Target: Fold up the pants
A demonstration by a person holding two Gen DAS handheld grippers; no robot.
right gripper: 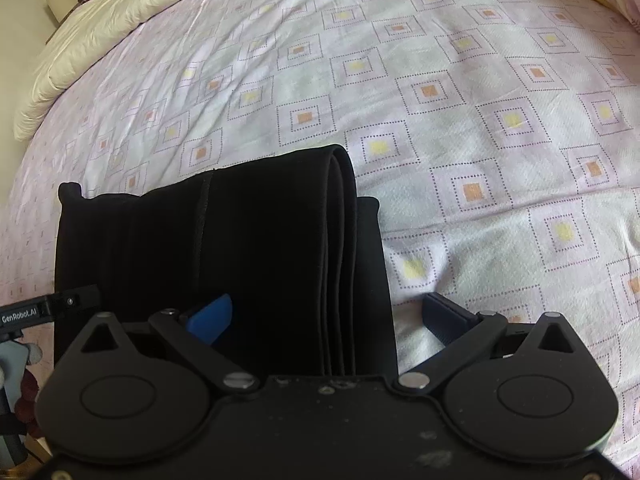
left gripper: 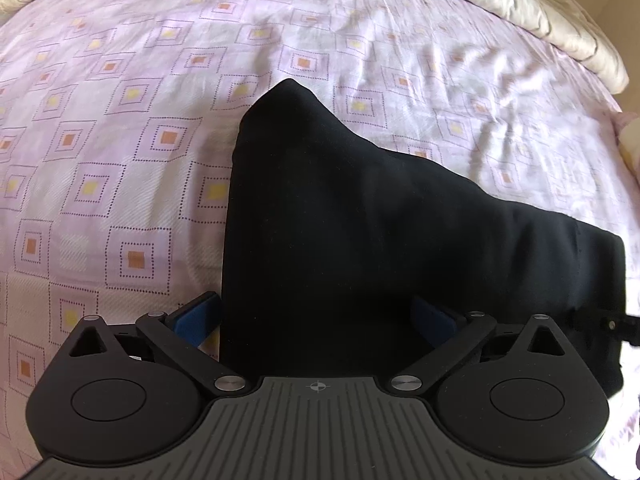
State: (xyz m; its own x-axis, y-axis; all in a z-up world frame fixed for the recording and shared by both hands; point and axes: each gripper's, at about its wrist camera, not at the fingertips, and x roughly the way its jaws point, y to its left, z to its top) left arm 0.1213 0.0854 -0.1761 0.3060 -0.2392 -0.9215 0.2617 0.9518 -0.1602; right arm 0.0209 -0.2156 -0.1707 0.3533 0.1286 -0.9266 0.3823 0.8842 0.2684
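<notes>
Left gripper [left gripper: 318, 320]: jaws spread wide, blue pads clear of the cloth, nothing clamped, black pants [left gripper: 360, 232] lying slack between them and running away toward 1 o'clock. Right gripper [right gripper: 332, 316]: likewise wide apart, left pad over the dark fabric, right pad over bare bedsheet [right gripper: 480, 128] at 3 o'clock, gripping nothing. Pants in the right wrist view [right gripper: 224, 248] stacked in several layers, folded edges showing as curved lines near 12 o'clock, resting flat on the patterned sheet. Judged as the release after a fold, bundle set down and largely finished. Next, probably either a withdrawal straight up without snagging the top layer, or a fresh pinch on one end for a last fold, calling for pads closing on all layers together. Hard to read: black-on-black folds, so layer count uncertain; near edge of the pants hidden beneath both gripper bodies; cream duvet [left gripper: 520, 4] at 1 o'clock cut off; clutter at 8 o'clock in the right view unidentifiable.
</notes>
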